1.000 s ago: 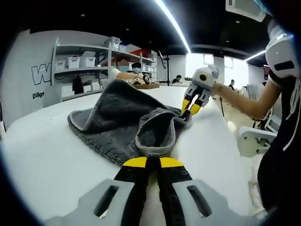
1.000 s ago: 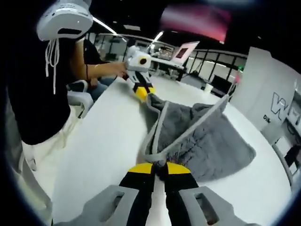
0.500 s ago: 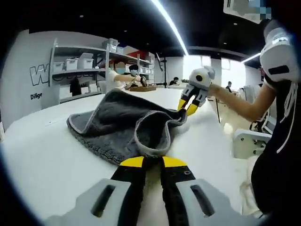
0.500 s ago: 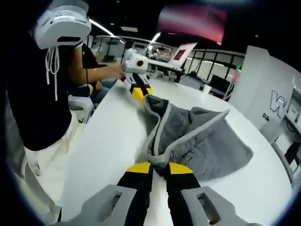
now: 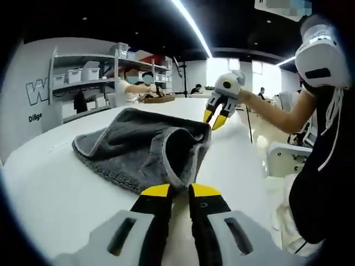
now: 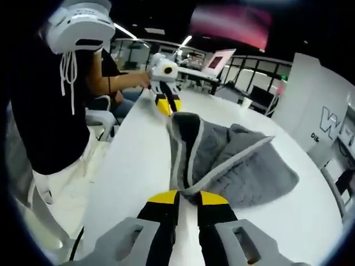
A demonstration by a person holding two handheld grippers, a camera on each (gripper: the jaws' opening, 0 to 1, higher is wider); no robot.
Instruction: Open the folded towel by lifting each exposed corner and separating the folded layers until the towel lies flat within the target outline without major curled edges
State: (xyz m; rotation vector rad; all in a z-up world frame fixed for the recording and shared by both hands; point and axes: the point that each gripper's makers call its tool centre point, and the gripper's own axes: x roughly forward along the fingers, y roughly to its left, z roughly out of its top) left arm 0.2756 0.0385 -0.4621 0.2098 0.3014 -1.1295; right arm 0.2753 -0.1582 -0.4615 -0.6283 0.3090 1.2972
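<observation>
Jaws of the left gripper (image 5: 173,191) stand slightly parted at the near hem of the grey towel (image 5: 138,147), and whether they pinch that hem or merely touch it cannot be told from the left gripper view; the right gripper (image 6: 187,195) shows the same doubt at the opposite corner of the hem, its yellow tips apart with the pale binding lying just at their ends. Seen from across the cloth, the right gripper (image 5: 216,116) appears open, its tips spread just beyond the towel's far corner, while the left gripper (image 6: 166,104) sits at the other end of the hem, its jaws too small to read. Between them the towel rests on the white bench (image 5: 50,183), its upper layer humped and curled over, so it is plainly not yet flat. Judging by this placement, the person (image 6: 52,111) has a gripper at each end of one edge in order to draw the folded layer apart evenly. No target outline can be made out on the bench.
</observation>
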